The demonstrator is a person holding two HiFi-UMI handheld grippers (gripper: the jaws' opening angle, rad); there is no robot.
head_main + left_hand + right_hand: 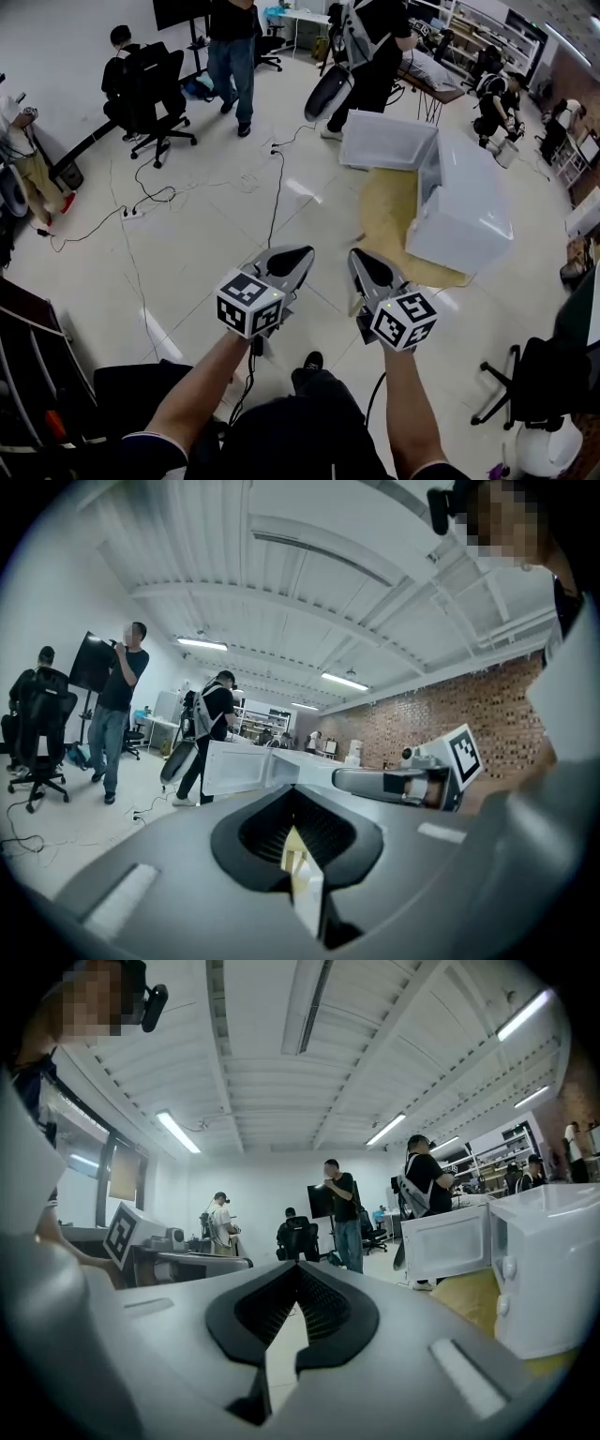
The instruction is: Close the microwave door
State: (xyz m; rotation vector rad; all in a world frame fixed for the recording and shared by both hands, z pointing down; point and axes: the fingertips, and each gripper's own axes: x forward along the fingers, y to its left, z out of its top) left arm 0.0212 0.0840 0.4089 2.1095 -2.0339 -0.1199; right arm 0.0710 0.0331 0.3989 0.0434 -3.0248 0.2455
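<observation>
While the microwave [466, 214] is sitting far right on the bench [386, 216], its door [386, 141] standing wide open leftward, the left tool [302, 253] and right tool [360, 257] are hovering well apart from it, both pressed together and empty; a hard shove could be sending the oven skidding.

left gripper [302, 255]: grey shell, black inset, white cube [249, 303] with black squares
right gripper [361, 260]: same build
sleeves [142, 441]: dark, pale edging

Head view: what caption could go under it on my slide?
Both shut, the left gripper and right gripper hover before a white microwave whose door hangs open.
</observation>
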